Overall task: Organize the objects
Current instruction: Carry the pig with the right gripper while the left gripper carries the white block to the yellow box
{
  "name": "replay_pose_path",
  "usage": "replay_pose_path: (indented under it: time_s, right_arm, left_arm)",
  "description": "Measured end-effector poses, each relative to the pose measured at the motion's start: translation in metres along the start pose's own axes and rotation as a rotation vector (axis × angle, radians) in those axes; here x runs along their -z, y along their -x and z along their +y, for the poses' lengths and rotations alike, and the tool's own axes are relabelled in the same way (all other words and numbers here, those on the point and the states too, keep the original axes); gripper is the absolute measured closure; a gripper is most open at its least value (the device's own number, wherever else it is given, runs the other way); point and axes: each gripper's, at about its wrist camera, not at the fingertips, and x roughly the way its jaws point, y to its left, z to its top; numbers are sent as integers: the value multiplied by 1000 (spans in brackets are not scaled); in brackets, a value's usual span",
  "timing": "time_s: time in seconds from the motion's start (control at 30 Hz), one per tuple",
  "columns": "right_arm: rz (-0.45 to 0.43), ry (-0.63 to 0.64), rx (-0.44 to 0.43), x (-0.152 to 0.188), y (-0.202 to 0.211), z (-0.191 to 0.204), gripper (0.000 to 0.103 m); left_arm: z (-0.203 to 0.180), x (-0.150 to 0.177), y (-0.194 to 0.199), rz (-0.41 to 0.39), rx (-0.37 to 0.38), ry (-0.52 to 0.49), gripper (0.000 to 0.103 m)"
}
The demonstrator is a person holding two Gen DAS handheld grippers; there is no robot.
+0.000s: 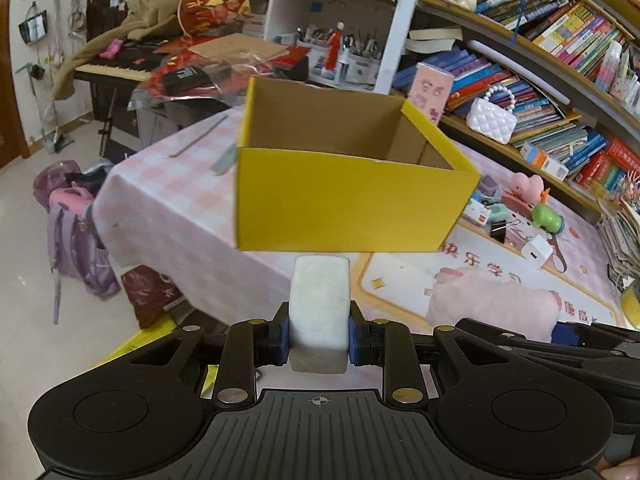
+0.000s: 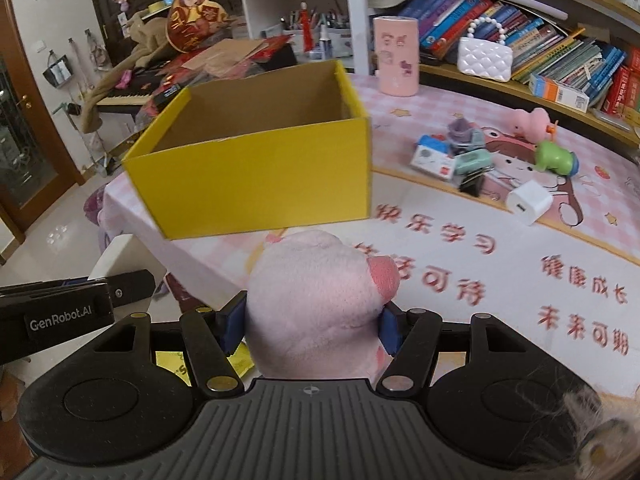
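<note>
The right gripper [image 2: 312,320] is clamped on a pink plush pig [image 2: 320,300], the left gripper [image 1: 319,332] on a white block [image 1: 319,304]; both are held up facing the open yellow cardboard box [image 2: 256,184] at the desk's left edge, likely for dropping in. The left tool reads "GenRobot.AI".

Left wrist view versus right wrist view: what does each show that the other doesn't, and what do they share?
Only the left wrist view shows the white block clamped in the left gripper, and a purple backpack on the floor.

Only the right wrist view shows the pink plush pig's snout up close, the toy squeezed in the right gripper.

Both show the open yellow box, apparently empty, on the pink checked tablecloth, the white charger, the green toy and the white quilted purse on the bookshelf.
</note>
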Motion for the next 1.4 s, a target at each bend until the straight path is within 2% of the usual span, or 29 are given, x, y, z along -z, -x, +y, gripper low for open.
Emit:
replay_pose_path:
  time_s: [0.17,0.6,1.23,1.4]
  right_arm:
    - [-19,-8,3,8,5,24,42]
    - [-83,-40,34,6,13,48,42]
    - [-32,19,41,-2,-1,61,42]
    - [-46,48,26,-10,-7,59,42]
  left_arm:
    - [18,2,10,-17,11,-21,78]
    - [35,-2,23,-75,43,-89,78]
    - [40,-9,12,-53,79,-63,78]
    - [34,-16,5,-66,72,-70,78]
